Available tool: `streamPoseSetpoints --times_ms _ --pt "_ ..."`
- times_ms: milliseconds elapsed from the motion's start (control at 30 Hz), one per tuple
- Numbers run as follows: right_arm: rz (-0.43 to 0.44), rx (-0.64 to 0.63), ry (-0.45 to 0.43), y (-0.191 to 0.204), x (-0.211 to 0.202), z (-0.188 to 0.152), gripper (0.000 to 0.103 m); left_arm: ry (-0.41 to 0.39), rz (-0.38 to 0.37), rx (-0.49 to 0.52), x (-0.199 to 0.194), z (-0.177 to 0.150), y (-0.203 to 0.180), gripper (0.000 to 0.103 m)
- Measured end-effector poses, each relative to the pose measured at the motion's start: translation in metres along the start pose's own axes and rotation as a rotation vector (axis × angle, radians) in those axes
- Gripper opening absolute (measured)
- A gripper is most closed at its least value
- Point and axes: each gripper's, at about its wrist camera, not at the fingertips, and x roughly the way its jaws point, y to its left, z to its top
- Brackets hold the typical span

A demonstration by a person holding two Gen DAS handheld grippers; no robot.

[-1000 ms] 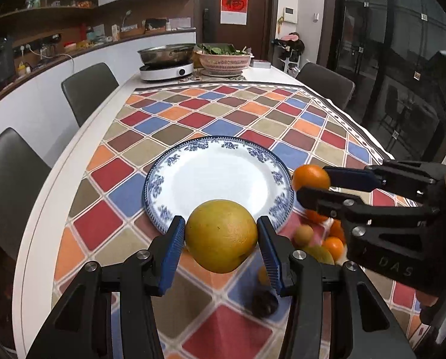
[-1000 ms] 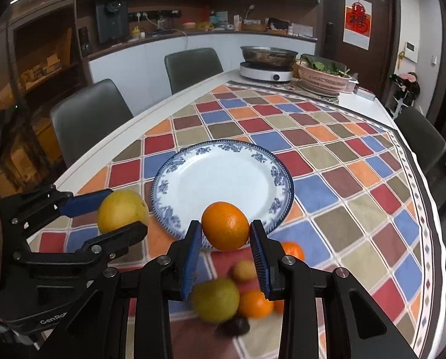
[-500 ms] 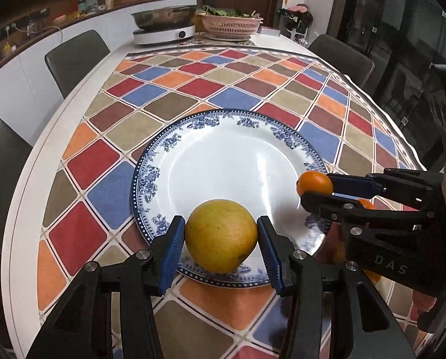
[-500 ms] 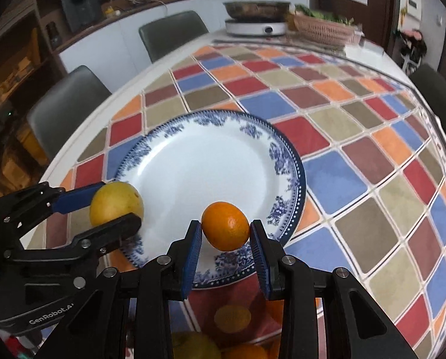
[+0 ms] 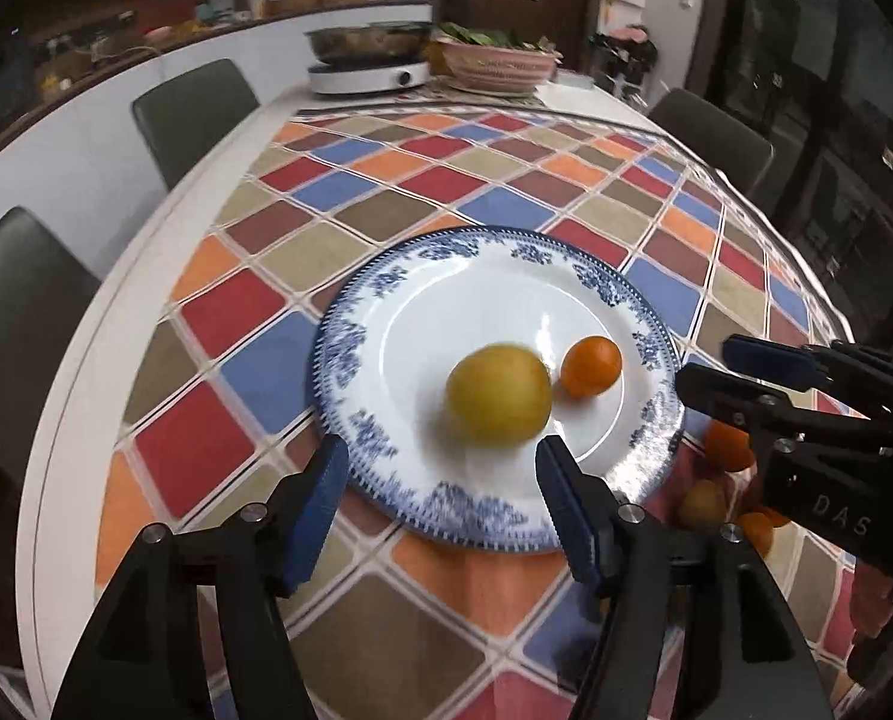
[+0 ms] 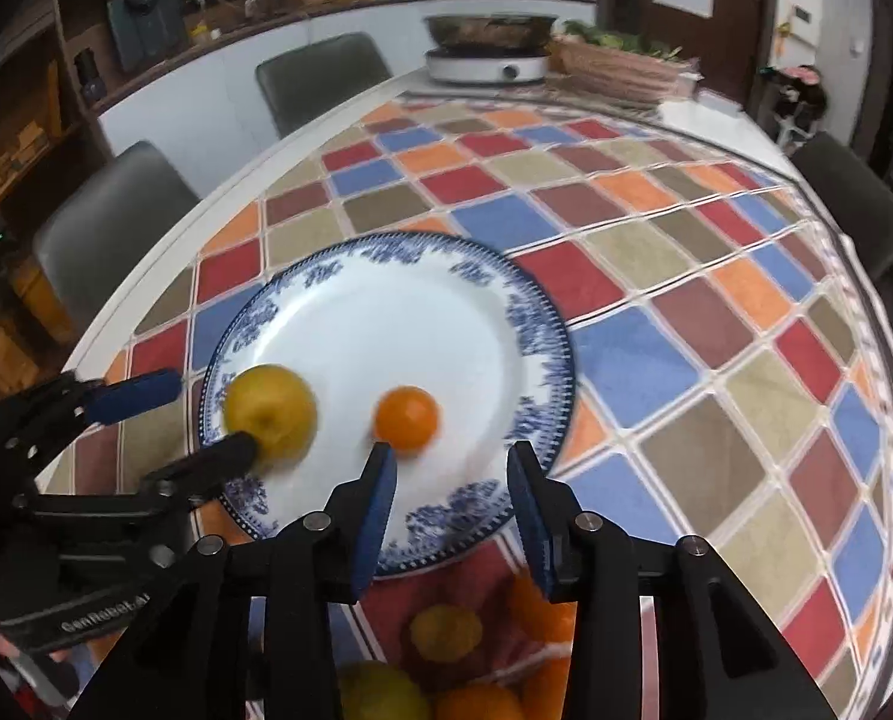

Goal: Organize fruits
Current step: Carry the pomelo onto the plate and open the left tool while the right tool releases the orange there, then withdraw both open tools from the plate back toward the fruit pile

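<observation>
- Covering the tabletop (image 5: 146, 312), a checked cloth is carrying the blue-rimmed plate (image 5: 350, 354).
- Lying on the plate: a yellow fruit (image 5: 499, 394) near centre, an orange (image 5: 591, 365) touching it at 2 o'clock.
- Both the left hand-held gripper (image 5: 440, 498) and right hand-held gripper (image 6: 451, 495) are hanging released, empty.
- Waiting at the plate's 5 o'clock, loose fruits (image 6: 446, 633) are likely calling for the next grasp.
</observation>
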Motion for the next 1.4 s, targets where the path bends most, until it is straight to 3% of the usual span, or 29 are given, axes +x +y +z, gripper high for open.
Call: streamPoseSetpoints --times_ms 100,267,333,600,667,833,1067,1400 --pt "-0.025 -0.001 -0.047 0.002 -0.020 -0.007 0.050 -0.023 0.015 0.004 -0.018 -0.008 -0.003 0.064" --pt "-0.028 -0.015 -0.111 0.008 -0.053 -0.021 0.053 -0.075 0.031 0.001 -0.050 -0.019 -0.009 0.069" --pt "-0.027 -0.010 -0.130 0.009 -0.064 -0.027 0.059 -0.110 0.039 0.003 -0.067 -0.025 -0.012 0.071" --pt "-0.004 -0.001 -0.185 0.012 -0.108 -0.050 0.060 -0.197 0.049 0.026 -0.110 -0.045 -0.026 0.083" --pt "-0.011 0.002 -0.200 0.013 -0.116 -0.057 0.066 -0.211 0.054 0.031 -0.118 -0.050 -0.028 0.083" --pt "-0.049 -0.004 -0.229 0.017 -0.132 -0.075 0.069 -0.218 0.044 0.036 -0.128 -0.060 -0.031 0.089" --pt "-0.093 -0.013 -0.248 0.020 -0.143 -0.088 0.069 -0.204 0.039 0.037 -0.127 -0.070 -0.032 0.089" --pt "-0.099 0.005 -0.180 0.015 -0.130 -0.114 0.069 -0.170 0.021 0.081 -0.114 -0.098 -0.041 0.089"
